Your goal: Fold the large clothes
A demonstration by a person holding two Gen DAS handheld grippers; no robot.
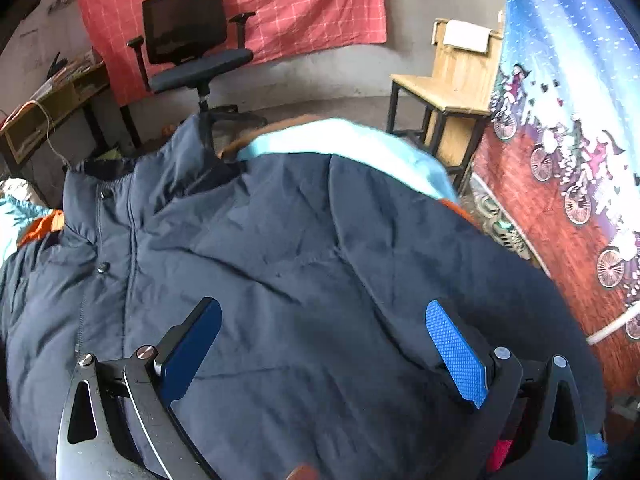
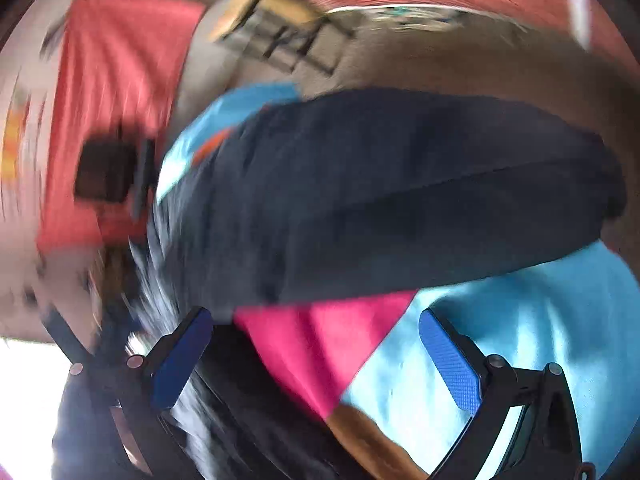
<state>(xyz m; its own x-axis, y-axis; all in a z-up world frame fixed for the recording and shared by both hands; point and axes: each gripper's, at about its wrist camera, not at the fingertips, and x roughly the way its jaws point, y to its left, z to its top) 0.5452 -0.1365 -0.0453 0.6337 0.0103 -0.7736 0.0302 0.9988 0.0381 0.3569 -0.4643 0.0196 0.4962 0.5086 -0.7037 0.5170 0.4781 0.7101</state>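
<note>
Jacket, navy and puffy, lies spread over a light blue cloth, collar pointing away from the left gripper, which hovers just above it, jaws wide apart, empty. Right gripper, likewise spread, sits beside a bulging fold; that view is blurred.

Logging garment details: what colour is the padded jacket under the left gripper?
Dark navy blue jacket, clearest in the left wrist view.
</note>
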